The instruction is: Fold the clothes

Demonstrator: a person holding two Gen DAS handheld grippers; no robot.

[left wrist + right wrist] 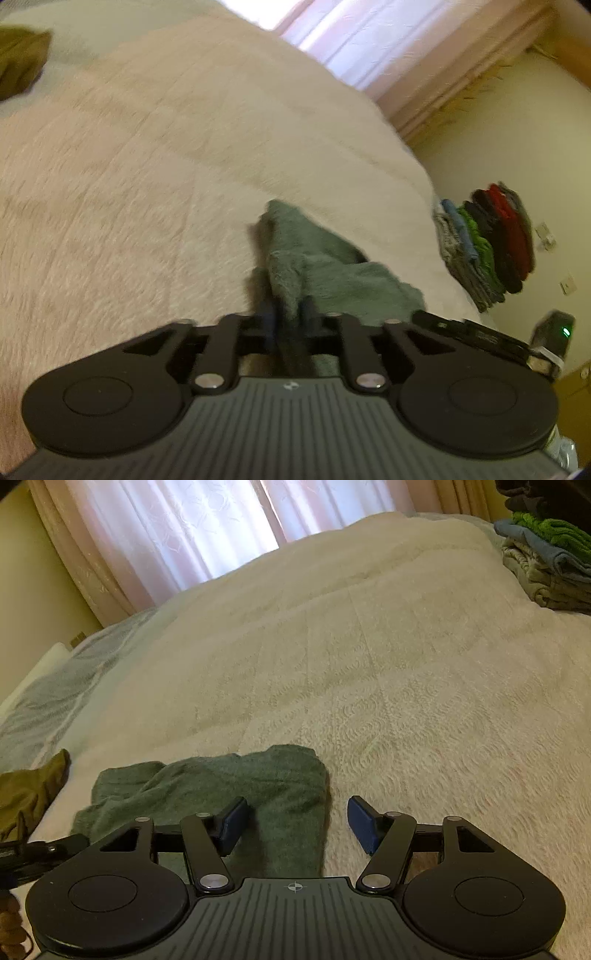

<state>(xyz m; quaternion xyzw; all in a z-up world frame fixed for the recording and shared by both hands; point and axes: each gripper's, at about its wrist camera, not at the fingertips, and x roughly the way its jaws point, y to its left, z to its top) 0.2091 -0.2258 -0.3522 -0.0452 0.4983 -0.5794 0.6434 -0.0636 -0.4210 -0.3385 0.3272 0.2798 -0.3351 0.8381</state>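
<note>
A grey-green fleecy garment [325,266] lies bunched on the cream bedspread [155,166]. My left gripper [290,314] is shut on a fold of it, and the cloth stands up between the fingers. In the right wrist view the same garment [229,782] spreads in front of my right gripper [297,821], which is open. Its left blue pad [232,823] hovers over the cloth, the right pad [364,823] over the bare bedspread [369,657]. Part of the cloth runs under the gripper body, hidden.
A stack of folded clothes [484,243] in grey, blue, green, black and red sits at the bed's edge, also seen as a pile [546,561] at the far right. An olive garment [18,59], [29,794] lies at the left. Curtains [177,528] hang behind the bed.
</note>
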